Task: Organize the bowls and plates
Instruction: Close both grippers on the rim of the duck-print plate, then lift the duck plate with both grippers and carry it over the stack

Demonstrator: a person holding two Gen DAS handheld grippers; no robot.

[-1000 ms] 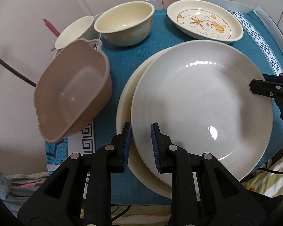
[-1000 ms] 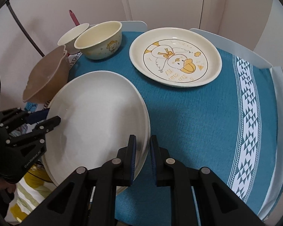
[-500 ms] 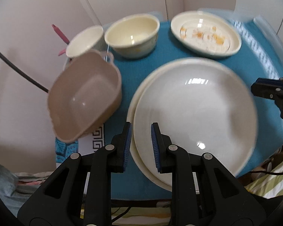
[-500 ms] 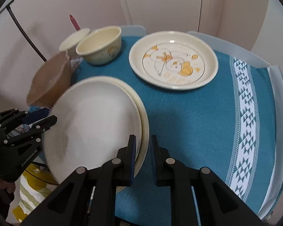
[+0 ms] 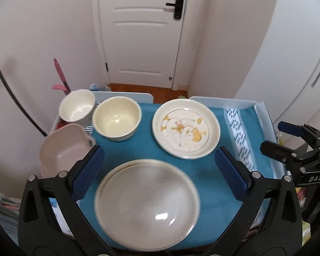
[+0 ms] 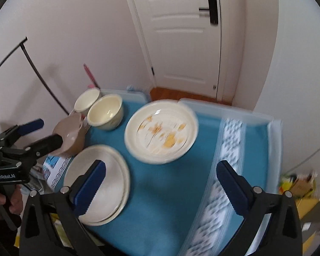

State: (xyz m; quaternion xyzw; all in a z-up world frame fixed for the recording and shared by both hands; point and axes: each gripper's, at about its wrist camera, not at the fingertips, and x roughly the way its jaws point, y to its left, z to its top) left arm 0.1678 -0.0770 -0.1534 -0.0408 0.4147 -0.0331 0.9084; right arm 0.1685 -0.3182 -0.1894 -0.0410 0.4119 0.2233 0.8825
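Two plain white plates (image 5: pixel 147 209) lie stacked at the near edge of the blue cloth, also in the right wrist view (image 6: pixel 100 183). Behind them are a duck-print plate (image 5: pixel 186 128), a cream bowl (image 5: pixel 117 118), a white bowl (image 5: pixel 76 107) and a tan handled bowl (image 5: pixel 61 149). My left gripper (image 5: pixel 158 151) hovers above the stack with its jaws opening wide and nothing between them. My right gripper (image 6: pixel 161 165) hangs over the cloth right of the stack, its jaws also opening and empty. Each gripper shows in the other's view: right gripper (image 5: pixel 273 137), left gripper (image 6: pixel 50 130).
The cloth-covered table (image 5: pixel 209 194) has raised pale edges at the back and right. A white door (image 5: pixel 143 29) and walls stand behind it. A pink tool (image 5: pixel 60 74) leans by the left wall. A person's hand (image 6: pixel 2 200) holds the left gripper. Clutter lies on the floor at right.
Both grippers were shut at the rim of the top white plate. Now both stand wide and have risen and pulled back. The plate stays on the stack.
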